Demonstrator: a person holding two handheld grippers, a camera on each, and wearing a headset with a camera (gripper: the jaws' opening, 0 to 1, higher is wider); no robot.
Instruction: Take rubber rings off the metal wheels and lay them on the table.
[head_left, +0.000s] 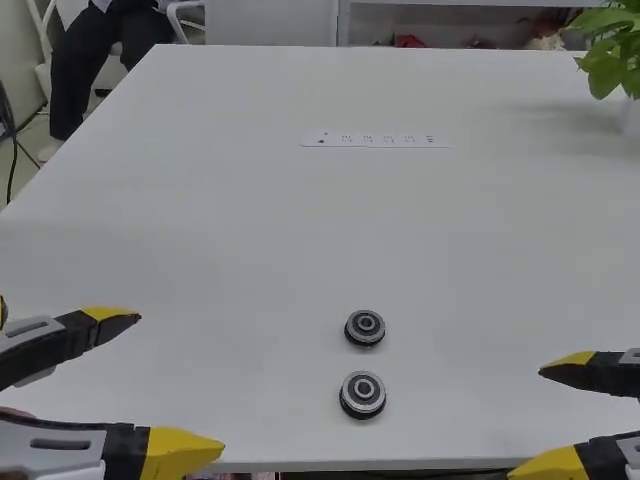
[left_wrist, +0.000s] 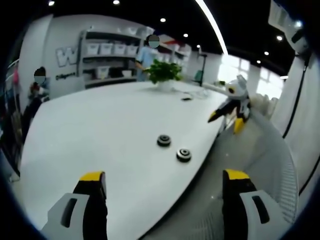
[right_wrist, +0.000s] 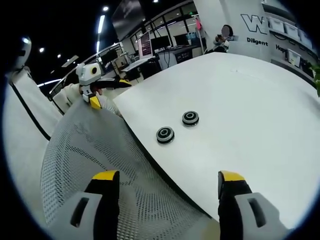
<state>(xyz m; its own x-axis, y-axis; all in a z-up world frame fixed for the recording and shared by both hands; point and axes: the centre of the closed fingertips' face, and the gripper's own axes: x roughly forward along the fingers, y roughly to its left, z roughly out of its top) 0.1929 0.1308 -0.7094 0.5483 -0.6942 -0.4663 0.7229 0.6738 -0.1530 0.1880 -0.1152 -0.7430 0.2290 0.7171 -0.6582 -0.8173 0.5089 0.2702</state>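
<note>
Two small metal wheels lie flat on the white surface (head_left: 300, 230), close to its near edge and a little right of the middle. The far wheel (head_left: 364, 328) and the near wheel (head_left: 362, 394) sit one behind the other, near but not touching. Each has a silvery hub with a dark centre and a black rubber ring (head_left: 348, 329) still around its rim.

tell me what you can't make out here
- Near wheel and far wheel: too small in the head view to tell rubber from metal.
- Print on the strip: too small to read, head view.
- Plant: cut off by the head view's right edge.
- Left gripper and right gripper: bodies cut off at the head view's bottom corners; jaws open.
</note>
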